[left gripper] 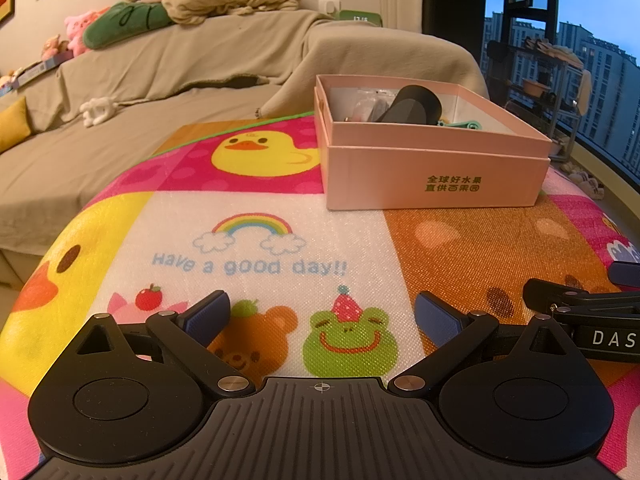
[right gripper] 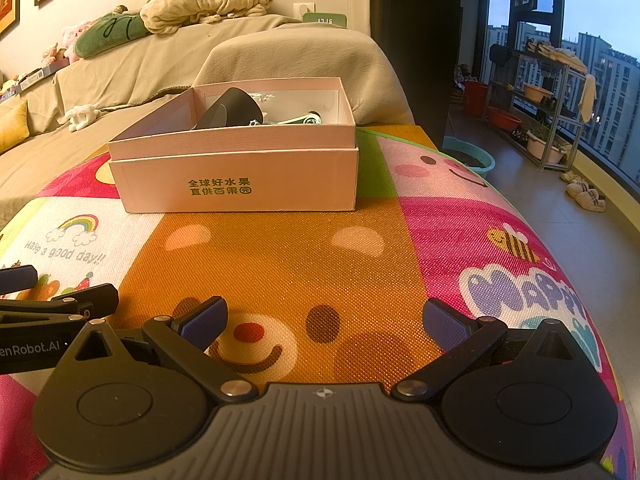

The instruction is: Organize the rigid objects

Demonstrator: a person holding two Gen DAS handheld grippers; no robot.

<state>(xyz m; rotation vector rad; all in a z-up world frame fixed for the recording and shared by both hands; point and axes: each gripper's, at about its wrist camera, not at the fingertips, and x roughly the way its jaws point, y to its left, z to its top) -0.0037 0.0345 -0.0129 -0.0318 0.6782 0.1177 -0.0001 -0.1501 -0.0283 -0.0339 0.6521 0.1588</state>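
Several half-hidden items (left gripper: 412,106) inside pink box (left gripper: 436,176).

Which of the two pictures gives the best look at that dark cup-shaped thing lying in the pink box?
The right wrist view: the dark cup shows its open mouth and side there. The left wrist view shows it too, partly hidden behind the pink box wall.

The left hand-held gripper (left gripper: 322,316) hovers low, jaws spread wide; the right hand-held gripper (right gripper: 325,320) likewise, empty.
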